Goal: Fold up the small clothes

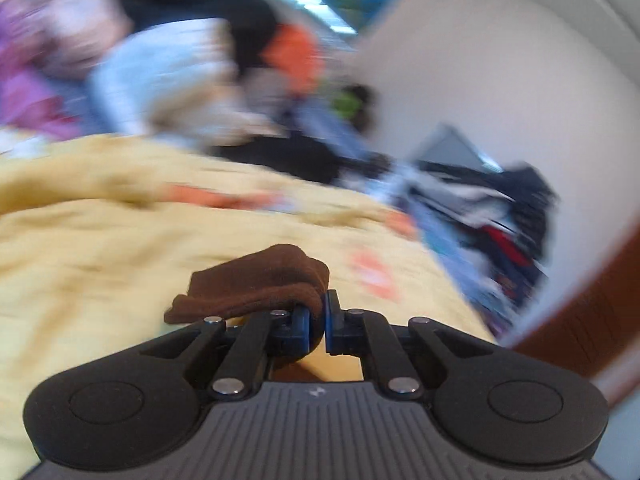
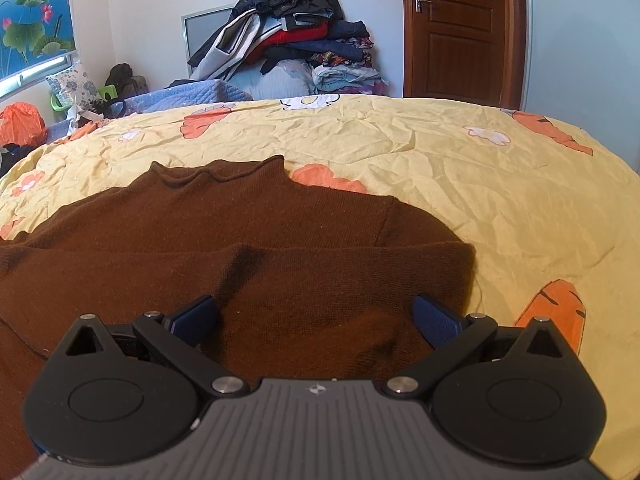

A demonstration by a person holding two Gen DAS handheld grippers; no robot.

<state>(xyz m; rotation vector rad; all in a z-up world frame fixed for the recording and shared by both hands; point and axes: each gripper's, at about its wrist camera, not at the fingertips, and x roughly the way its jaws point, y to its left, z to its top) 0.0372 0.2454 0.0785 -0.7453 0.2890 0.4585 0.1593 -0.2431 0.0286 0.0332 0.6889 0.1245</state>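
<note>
A brown knit sweater [image 2: 256,240] lies on the yellow bedsheet [image 2: 460,168], collar toward the far side, with one sleeve folded across its body. My right gripper [image 2: 316,316] hovers just over the folded sleeve, wide open, nothing pinched between its blue pads [image 2: 434,316]. In the blurred left wrist view my left gripper [image 1: 318,316] is shut on a bunched fold of the brown sweater [image 1: 260,284], lifted above the yellow bedsheet [image 1: 100,248].
A tall pile of dark clothes [image 2: 288,20] stands past the bed against the wall, with a wooden door [image 2: 456,28] to its right. An orange bag [image 2: 22,122] and clutter sit at the far left. The sheet to the right of the sweater is bare.
</note>
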